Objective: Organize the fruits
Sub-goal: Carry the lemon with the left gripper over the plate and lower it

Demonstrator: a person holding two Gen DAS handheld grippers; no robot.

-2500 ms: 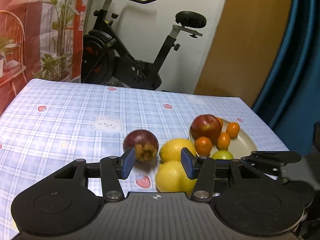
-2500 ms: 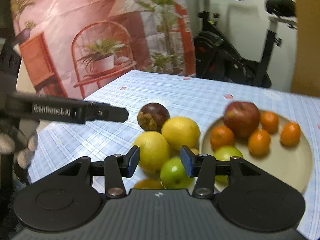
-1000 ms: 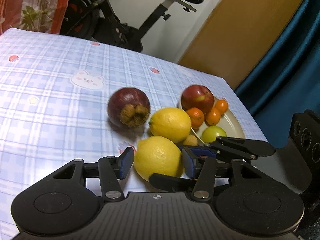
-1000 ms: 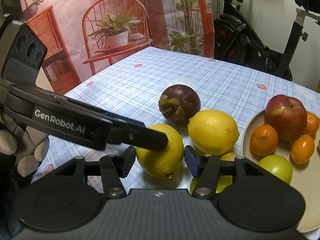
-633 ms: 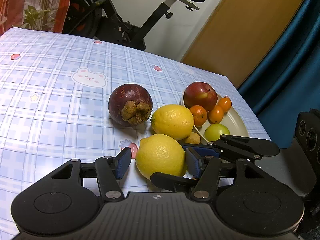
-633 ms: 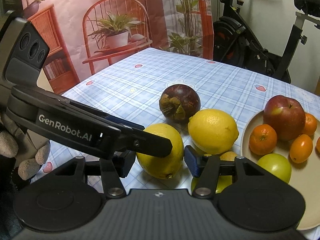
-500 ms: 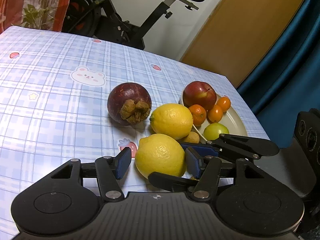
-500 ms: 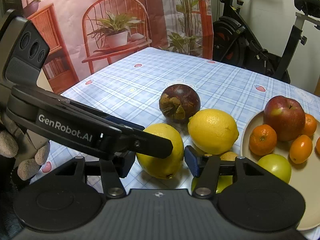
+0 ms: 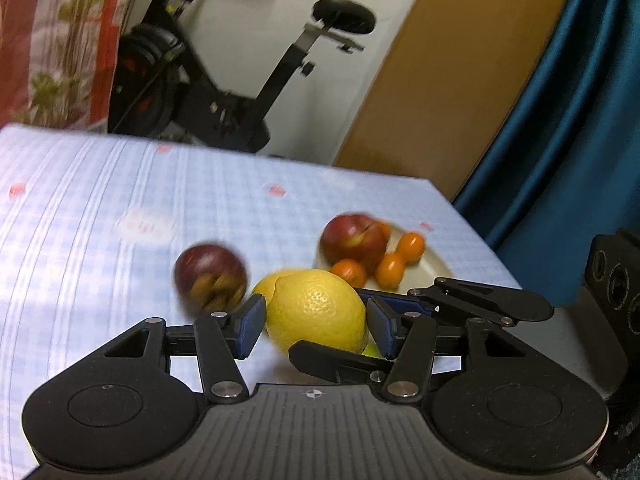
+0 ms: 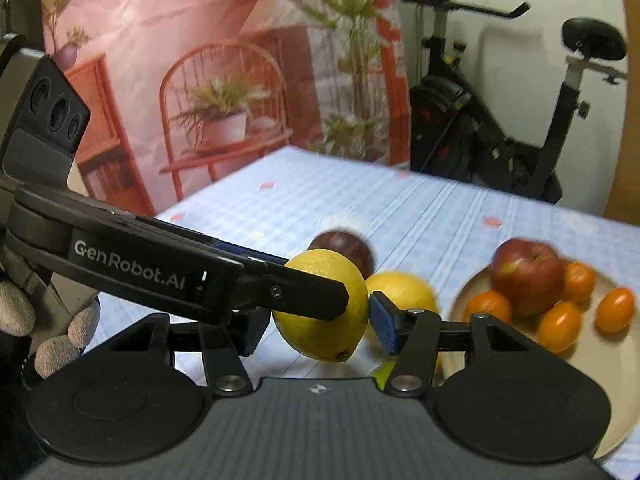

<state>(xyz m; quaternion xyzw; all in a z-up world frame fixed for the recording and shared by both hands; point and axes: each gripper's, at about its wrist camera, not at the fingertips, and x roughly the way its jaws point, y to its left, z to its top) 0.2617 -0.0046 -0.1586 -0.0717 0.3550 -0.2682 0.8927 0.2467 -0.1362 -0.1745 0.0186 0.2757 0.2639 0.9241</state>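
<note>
A yellow lemon [image 9: 316, 310] [image 10: 324, 304] hangs above the checked tablecloth, gripped by both grippers at once. My left gripper [image 9: 316, 322] is shut on its sides. My right gripper [image 10: 316, 326] crosses it at a right angle and is shut on the same lemon. A second lemon [image 10: 400, 292] and a dark purple mangosteen [image 9: 210, 276] lie on the cloth behind. A beige plate [image 10: 608, 360] on the right holds a red apple [image 10: 526, 276] and several small oranges.
A green fruit [image 10: 382, 372] peeks out under the right gripper's finger. An exercise bike [image 9: 224, 92] stands past the table's far edge. A teal curtain [image 9: 568, 120] hangs to the right. A gloved hand [image 10: 48, 332] holds the left gripper.
Both grippers have closed on the near lemon and lifted it off the cloth. The views have tilted up and blurred with the motion.
</note>
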